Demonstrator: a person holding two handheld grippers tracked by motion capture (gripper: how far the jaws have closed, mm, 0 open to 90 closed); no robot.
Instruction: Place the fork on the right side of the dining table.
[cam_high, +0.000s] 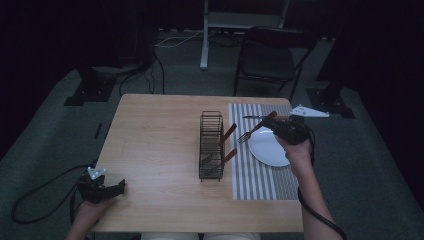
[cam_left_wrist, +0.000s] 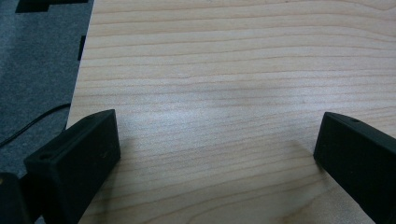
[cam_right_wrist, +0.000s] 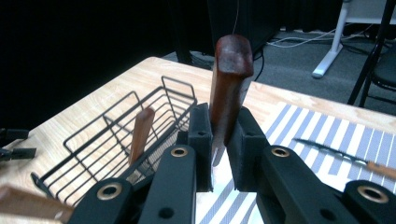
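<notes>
right now the right hand-held gripper (cam_high: 272, 126) hangs over the striped placemat (cam_high: 260, 175), its jaws clamped on the wooden handle of a fork (cam_high: 250, 132) — the tines point toward the wire rack (cam_high: 211, 145) and sit above the gap between the rack and the white plate (cam_high: 267, 147). in the right gripper view the brown handle (cam_right_wrist: 229, 88) stands up between the two black pads (cam_right_wrist: 201, 140), gripped low down, with the metal neck running down behind them. the rack stands upright near the middle of the bench (cam_high: 155, 150), just beside the placemat's left edge, and two wooden-handled utensils (cam_high: 227, 135) already lean in it, handles up and tilted to the right. a knife (cam_high: 252, 117) lies flat on the placemat beyond the plate; its serrated blade and handle show at the right of the right gripper view. the left hand-held gripper (cam_high: 117, 188) rests at the near left corner of the bench — jaws spread wide with nothing but bare wood between them. a dark folding chair (cam_high: 270, 57) stands on the floor past the far edge.
</notes>
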